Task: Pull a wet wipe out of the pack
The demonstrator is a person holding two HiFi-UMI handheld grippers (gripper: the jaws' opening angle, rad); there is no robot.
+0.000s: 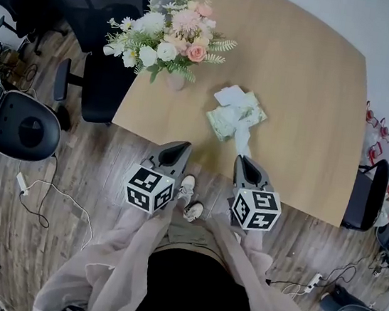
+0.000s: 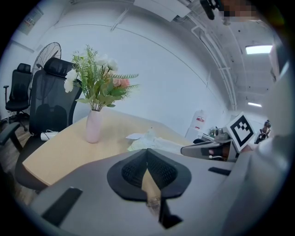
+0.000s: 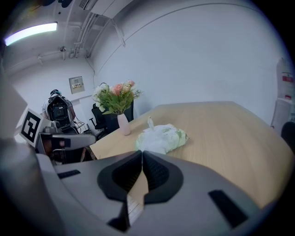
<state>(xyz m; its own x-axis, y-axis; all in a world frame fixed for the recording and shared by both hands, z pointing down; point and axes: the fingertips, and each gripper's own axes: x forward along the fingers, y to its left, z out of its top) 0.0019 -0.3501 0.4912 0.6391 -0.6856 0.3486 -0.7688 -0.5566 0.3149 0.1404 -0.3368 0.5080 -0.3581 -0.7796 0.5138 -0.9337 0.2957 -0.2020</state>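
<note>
Right gripper (image 1: 242, 159): jaws pressed together on the near end of the wet wipe (image 1: 242, 140), right at the table's front edge.
Left gripper (image 1: 182, 146): jaws closed on each other with nothing between them. It is just off the front edge, beside the right gripper and apart from the pack.
Pack (image 1: 234, 119): pale green and soft, lying flat on the wooden table (image 1: 310, 96) near the front edge. A white flat piece (image 1: 229, 95) sits at its far end (flap or loose sheet, I cannot tell).
Pack contents: one white wipe comes out of the top; whatever else is inside is hidden.
Wipe direction: drawn into a narrow strip, its long axis running from the pack's top toward the person and ending at the right gripper's tips.
Pack axis: the long side lies slantwise across the table in the head view, with the left end nearer the person.
Vase (image 1: 175, 81): pink and upright, beyond and left of the pack and well apart from it. It holds white and pink flowers (image 1: 169, 36) with green leaves.
</note>
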